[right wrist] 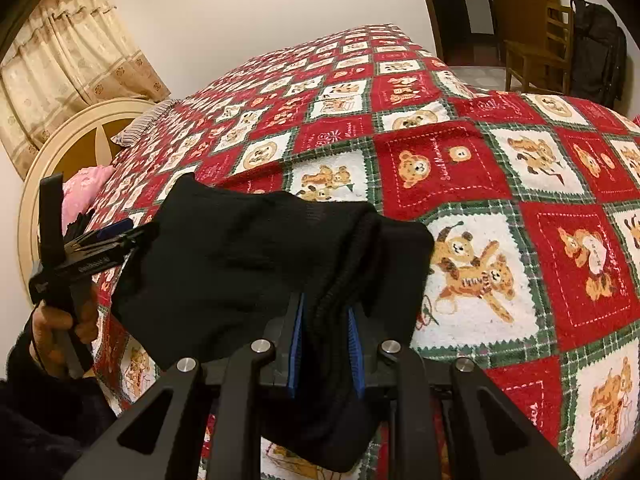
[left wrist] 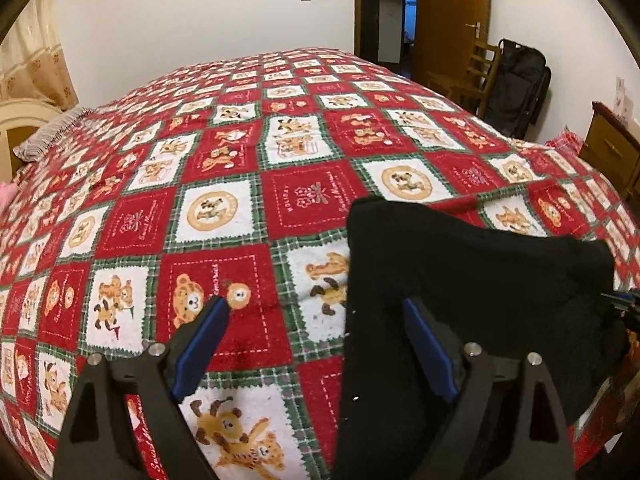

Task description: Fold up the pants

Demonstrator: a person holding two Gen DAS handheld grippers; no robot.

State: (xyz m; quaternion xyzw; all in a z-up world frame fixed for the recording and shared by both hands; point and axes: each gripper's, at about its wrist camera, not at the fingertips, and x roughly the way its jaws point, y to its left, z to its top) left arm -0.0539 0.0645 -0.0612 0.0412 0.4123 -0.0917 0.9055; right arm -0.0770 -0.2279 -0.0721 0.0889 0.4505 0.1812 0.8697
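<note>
Black pants (left wrist: pixel 472 280) hang bunched over the near edge of a bed with a red, white and green bear quilt (left wrist: pixel 224 216). In the left wrist view my left gripper (left wrist: pixel 316 312) is open, its left finger over bare quilt and its right finger against the pants' left edge, holding nothing. In the right wrist view my right gripper (right wrist: pixel 326 320) is shut on a thick fold of the pants (right wrist: pixel 248 256). The left gripper (right wrist: pixel 100 240) shows at the far left of that view, at the cloth's other edge.
A cream headboard (right wrist: pixel 60 148), striped pillow (right wrist: pixel 144 124) and pink item (right wrist: pixel 84 188) lie at the bed's left end. A wooden chair (left wrist: pixel 472 76), black bag (left wrist: pixel 516 88), wooden door (left wrist: pixel 452 12) and a wooden cabinet (left wrist: pixel 612 152) stand beyond the bed.
</note>
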